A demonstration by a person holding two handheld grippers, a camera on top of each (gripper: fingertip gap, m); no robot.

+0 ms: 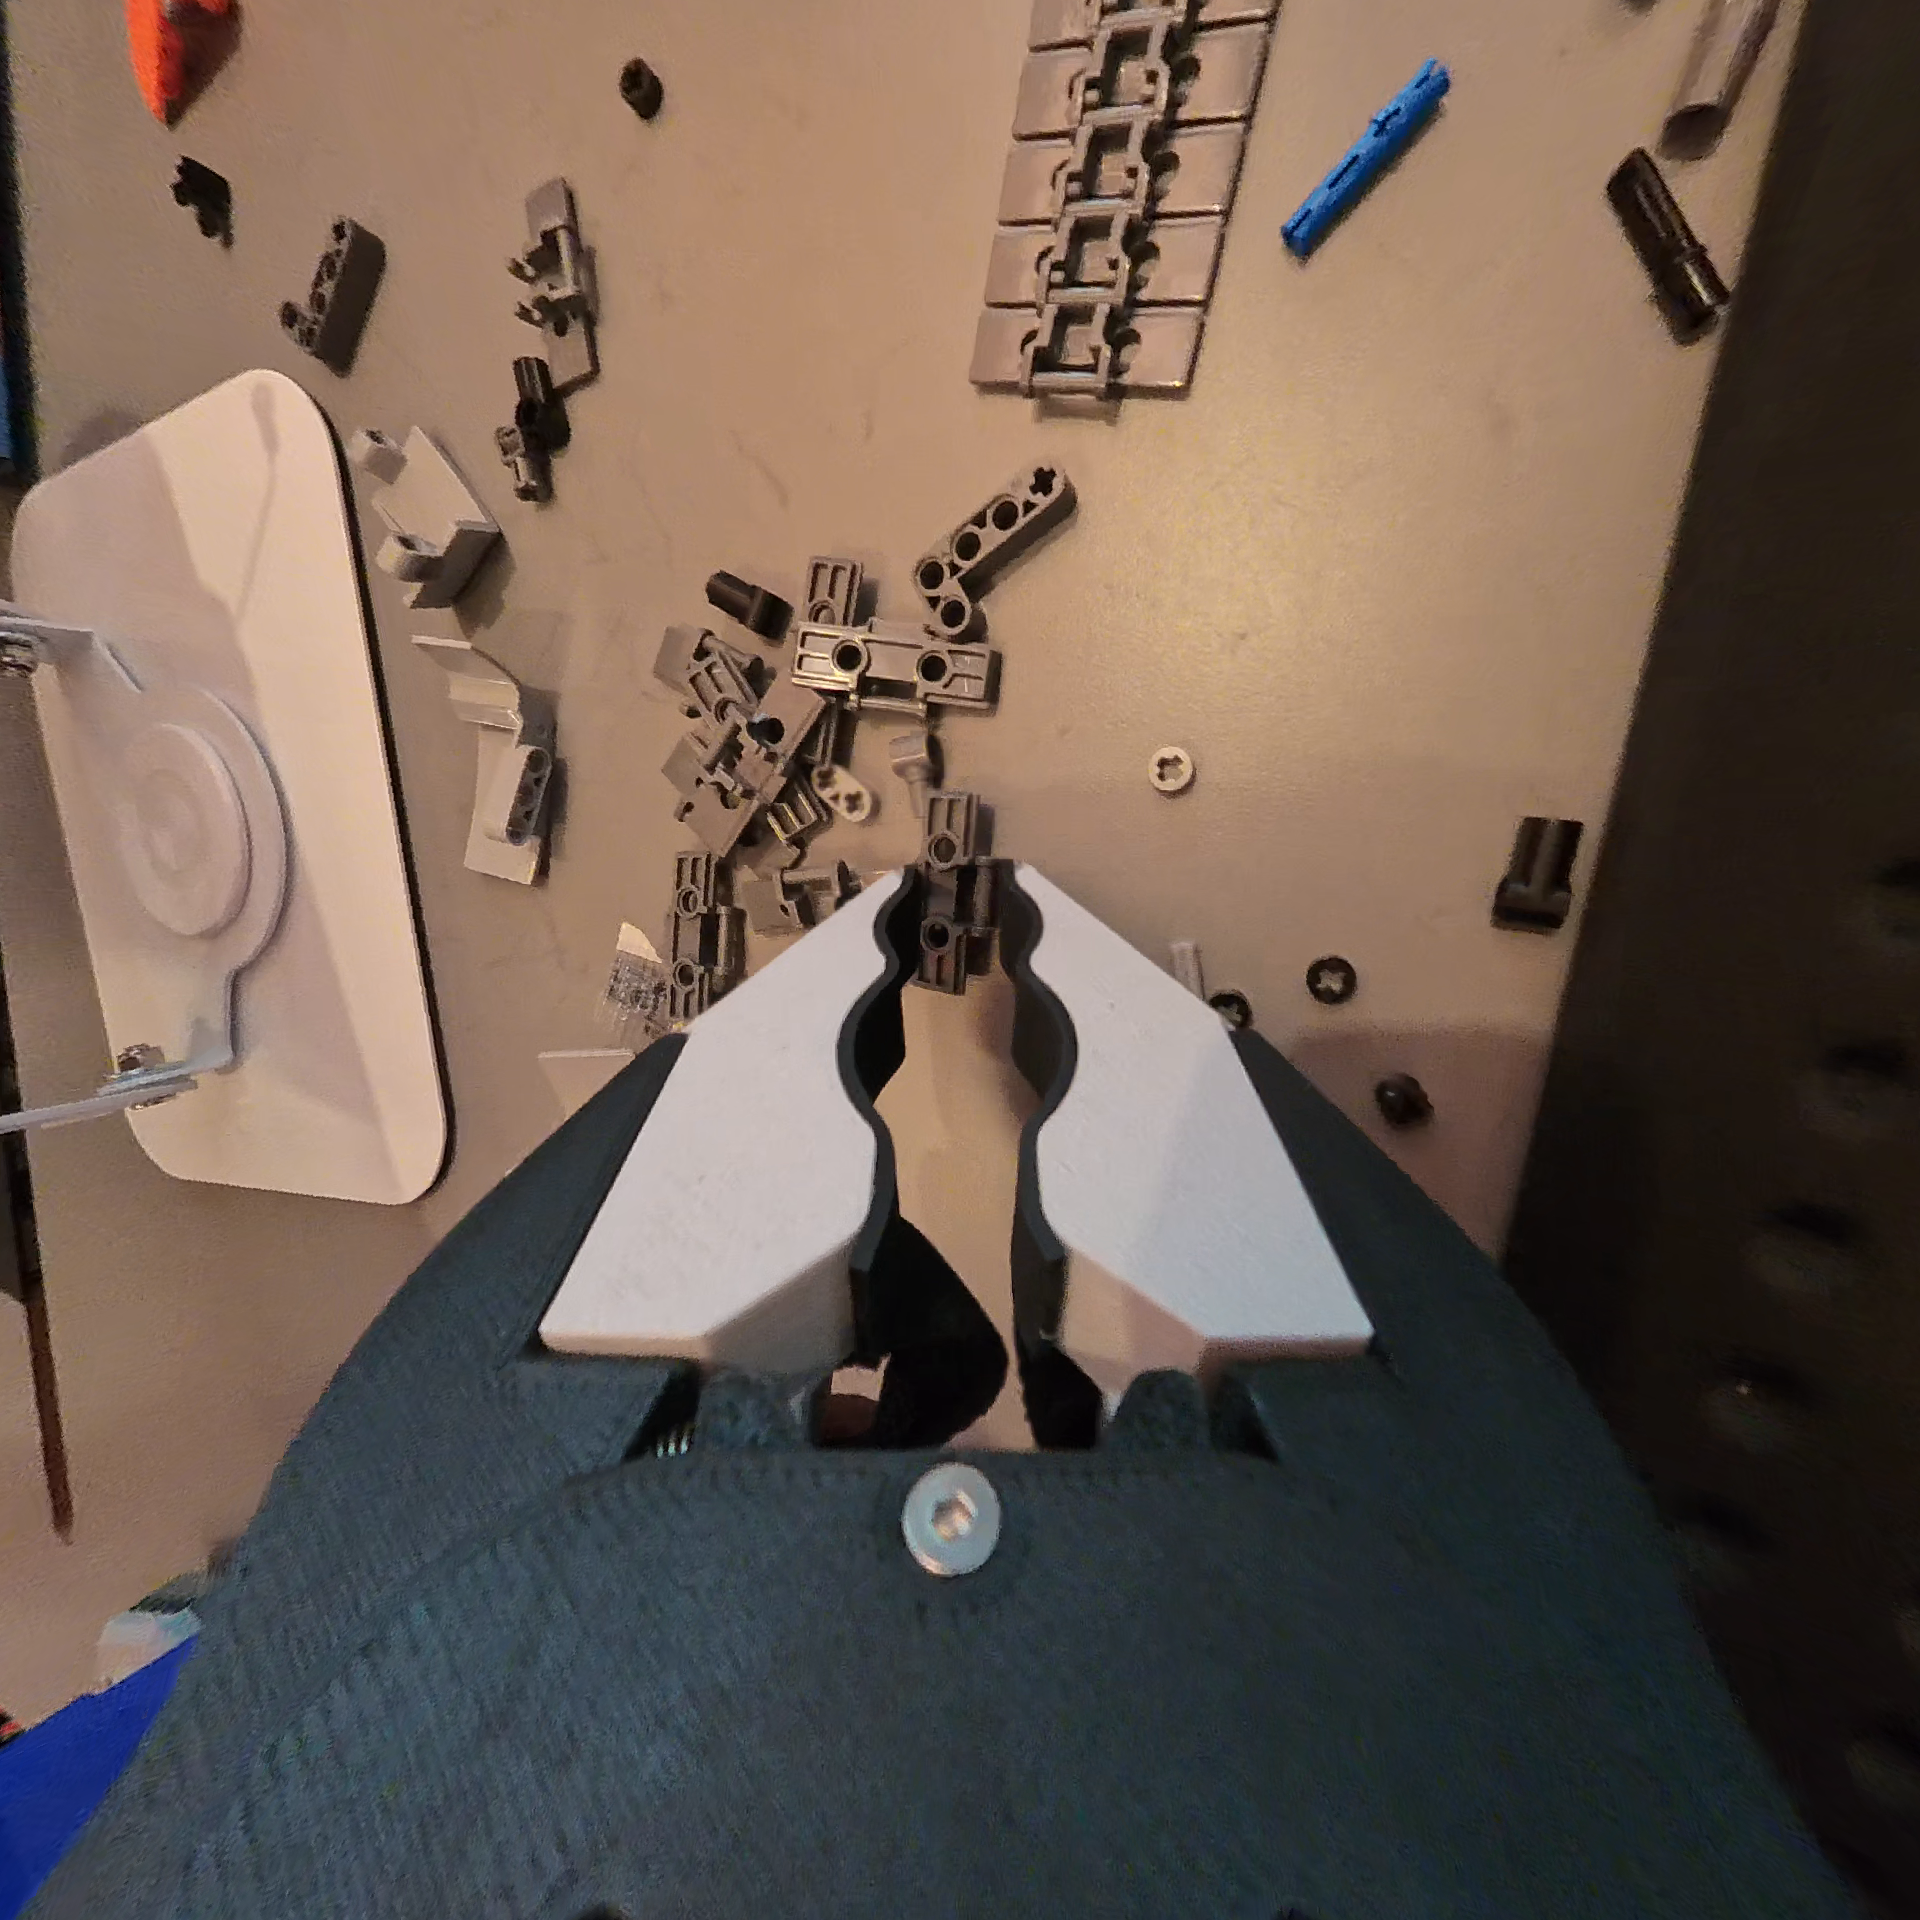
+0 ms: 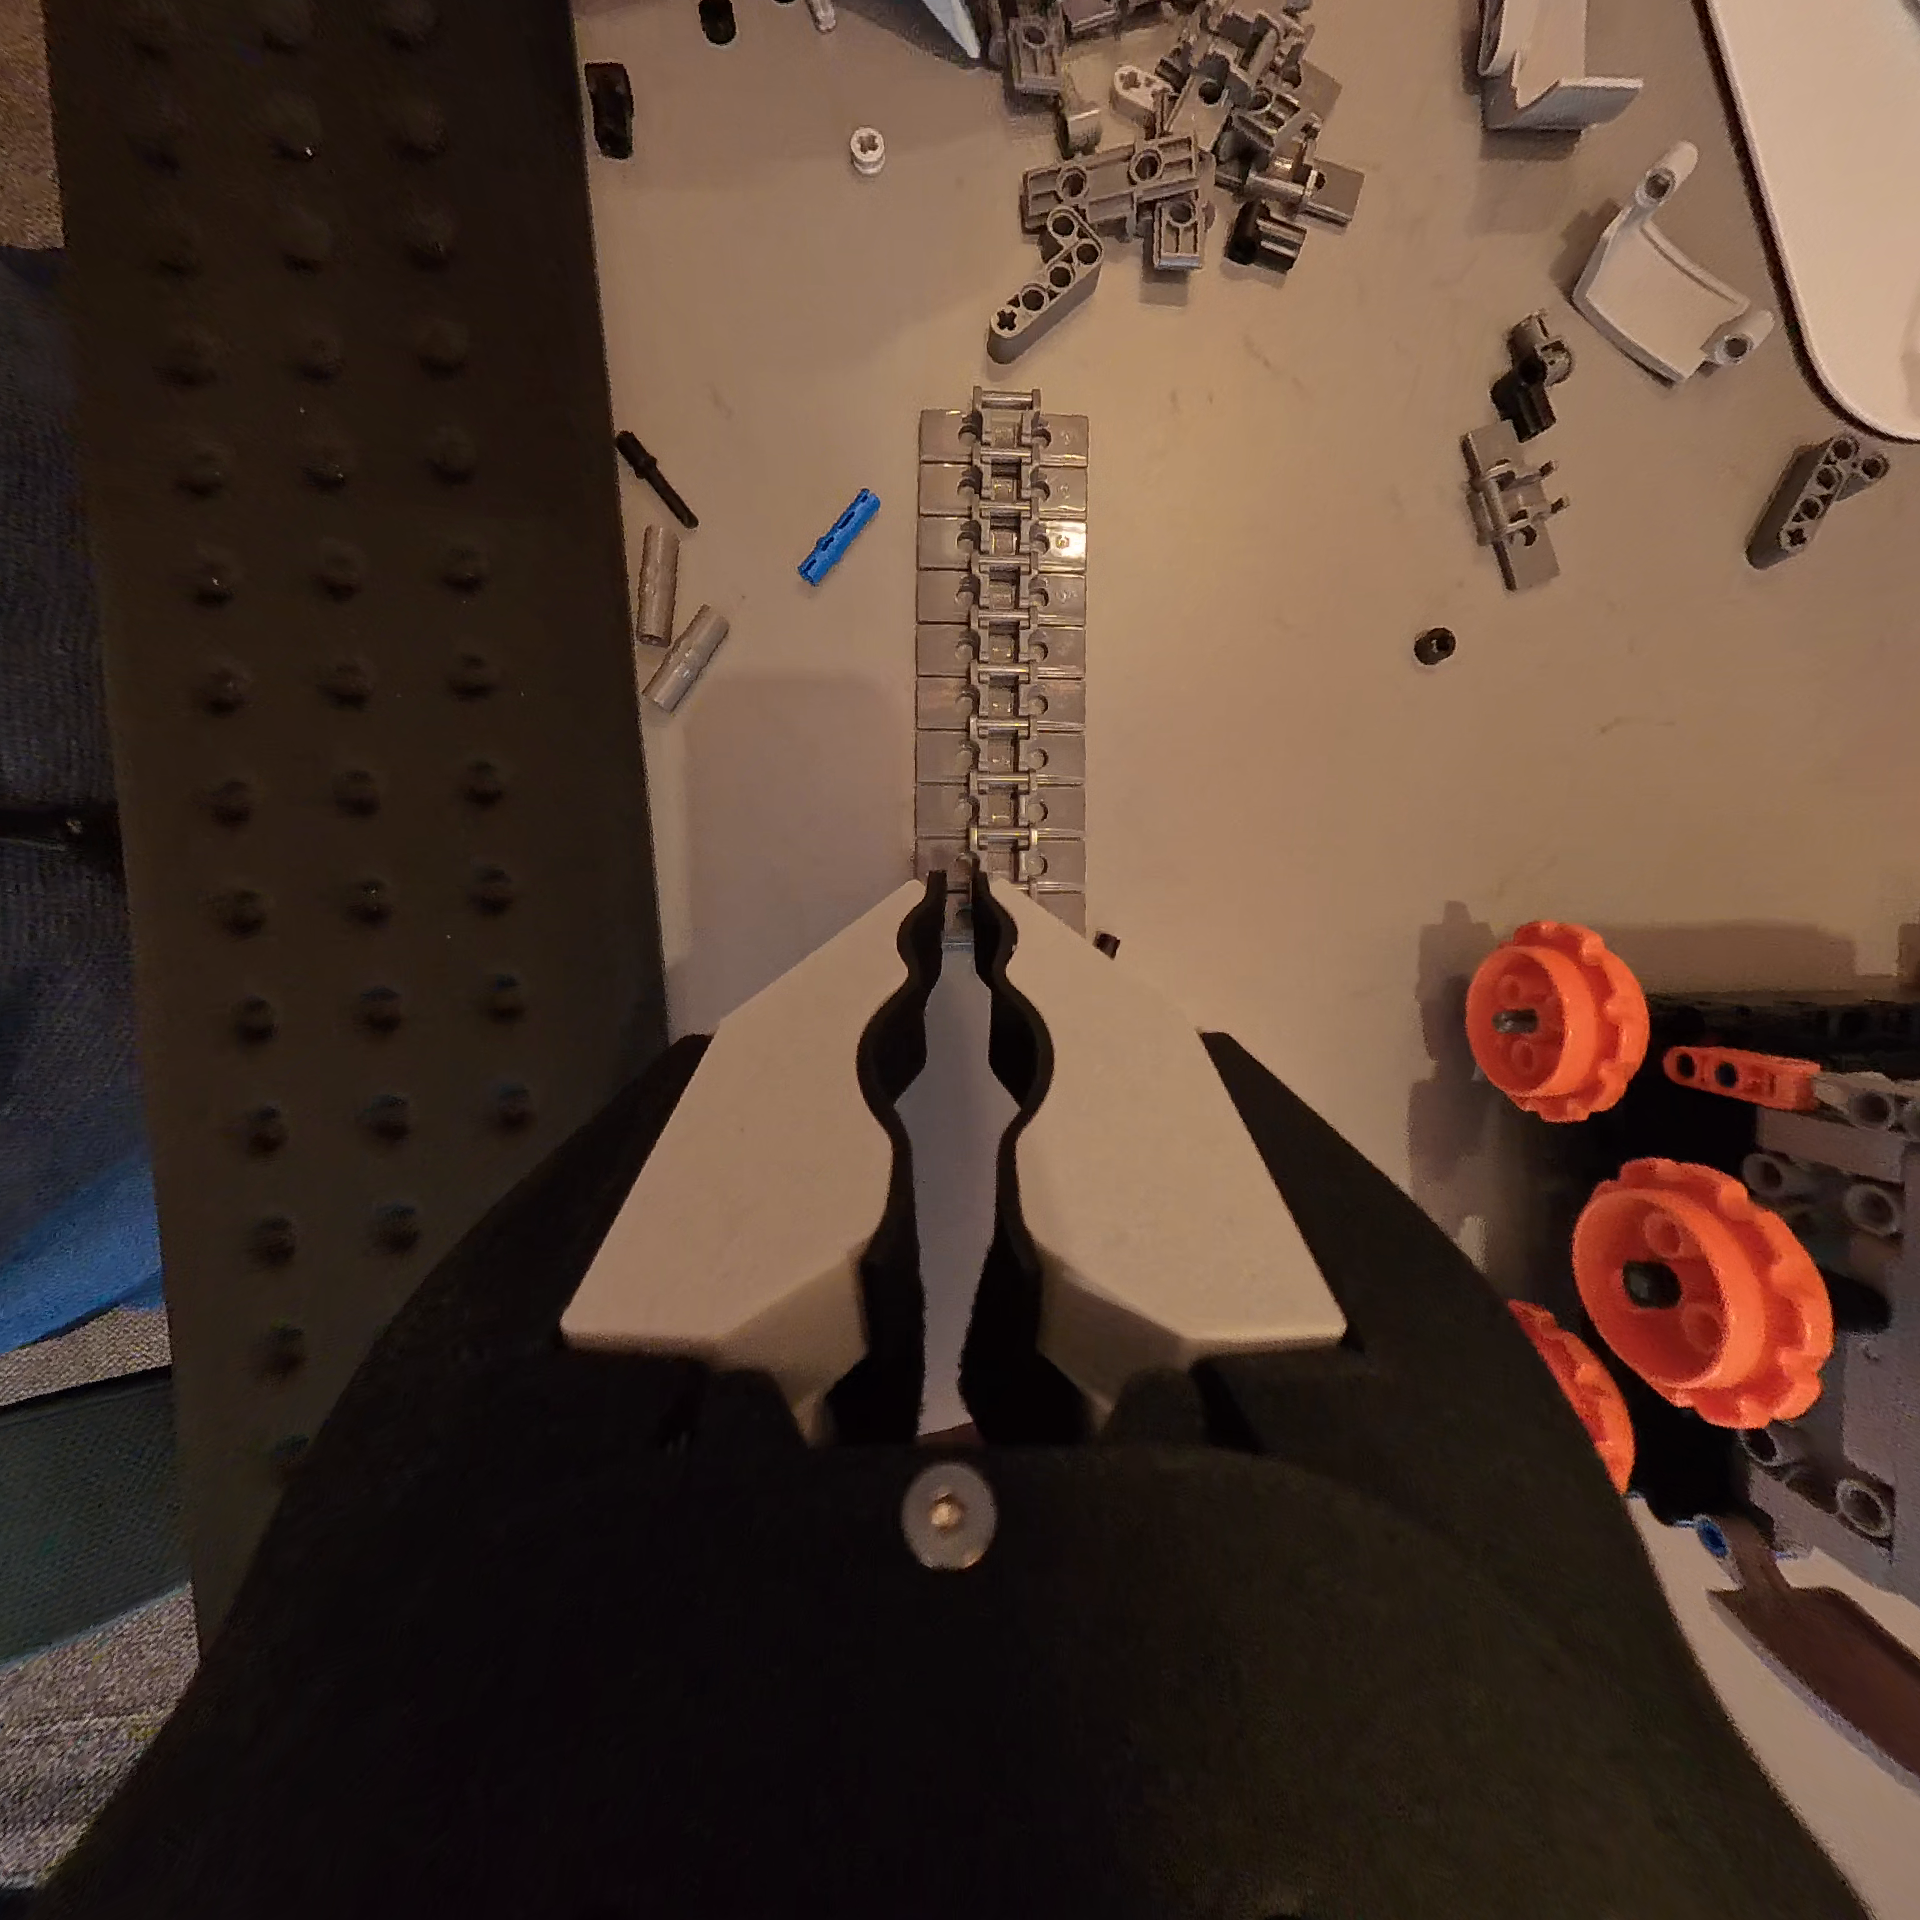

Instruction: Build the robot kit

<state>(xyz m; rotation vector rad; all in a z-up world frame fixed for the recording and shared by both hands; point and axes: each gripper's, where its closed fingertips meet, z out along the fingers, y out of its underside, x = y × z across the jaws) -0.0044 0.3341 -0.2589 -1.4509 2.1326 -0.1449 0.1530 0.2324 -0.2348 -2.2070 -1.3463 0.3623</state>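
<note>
Right view: near end of the grey track strip (image 2: pixel 1001 644) hidden behind the fingertips (image 2: pixel 930 899); grip contact not resolvable. Orange wheel (image 2: pixel 1579 1392) right of the fingers half hidden by another wheel.

Left view: grey bracket (image 1: pixel 951 904) partly covered between the fingertips (image 1: pixel 902 894); contact unclear.

A grey tabletop (image 2: pixel 1247 727) carries scattered plastic building pieces. A long grey chain of linked tread plates (image 2: pixel 1003 644) lies straight down its middle, with a small blue ribbed pin (image 2: pixel 840 536) just beside it and two pale grey tube connectors (image 2: pixel 670 613) nearby. A heap of dark grey pin-hole connector pieces (image 1: pixel 810 727) sits close to a white rounded plate (image 1: pixel 239 790). Three orange toothed wheels (image 2: pixel 1558 1018) stand on a grey and black block assembly (image 2: pixel 1829 1195). A dark studded baseplate (image 2: pixel 332 727) borders the table.
</note>
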